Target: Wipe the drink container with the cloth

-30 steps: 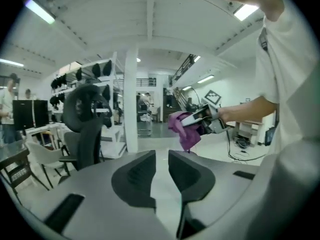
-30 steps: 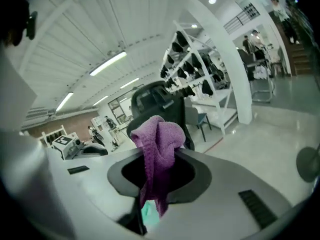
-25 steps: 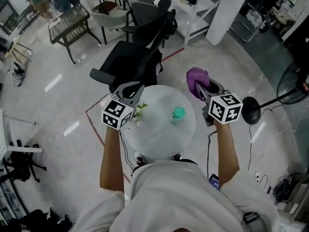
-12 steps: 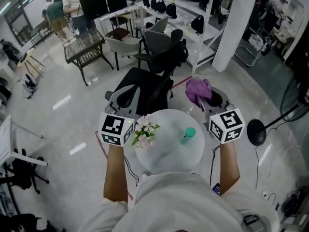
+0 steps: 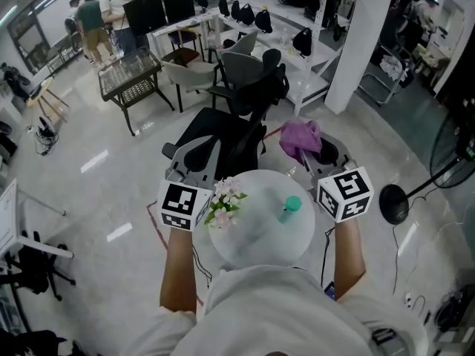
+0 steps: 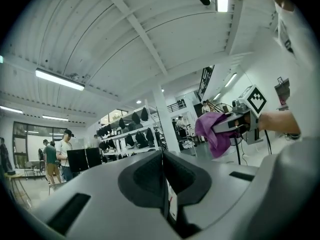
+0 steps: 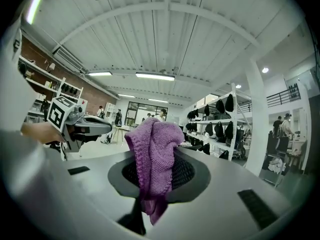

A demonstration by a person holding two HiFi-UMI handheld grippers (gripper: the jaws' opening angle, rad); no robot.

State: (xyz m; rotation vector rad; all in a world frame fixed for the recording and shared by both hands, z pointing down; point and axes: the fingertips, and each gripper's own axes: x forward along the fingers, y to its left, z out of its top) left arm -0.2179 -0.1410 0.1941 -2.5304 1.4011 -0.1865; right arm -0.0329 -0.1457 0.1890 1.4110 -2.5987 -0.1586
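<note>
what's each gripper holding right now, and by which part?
The right gripper is shut on the purple cloth, pinched at a bunched fold, with a short tail hanging below the jaws. The left gripper is shut on nothing.

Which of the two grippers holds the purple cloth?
The right gripper: its jaws are shut on the purple cloth. The left gripper has its jaws together with nothing between them.

Both tools have lifted clear of the table [image 5: 256, 247] and now point out level. The left tool [image 5: 191, 154] no longer hides the flowers [image 5: 225, 199], which show just beside it. The right tool [image 5: 310, 153] has carried the purple cloth [image 5: 299, 136] higher.
</note>
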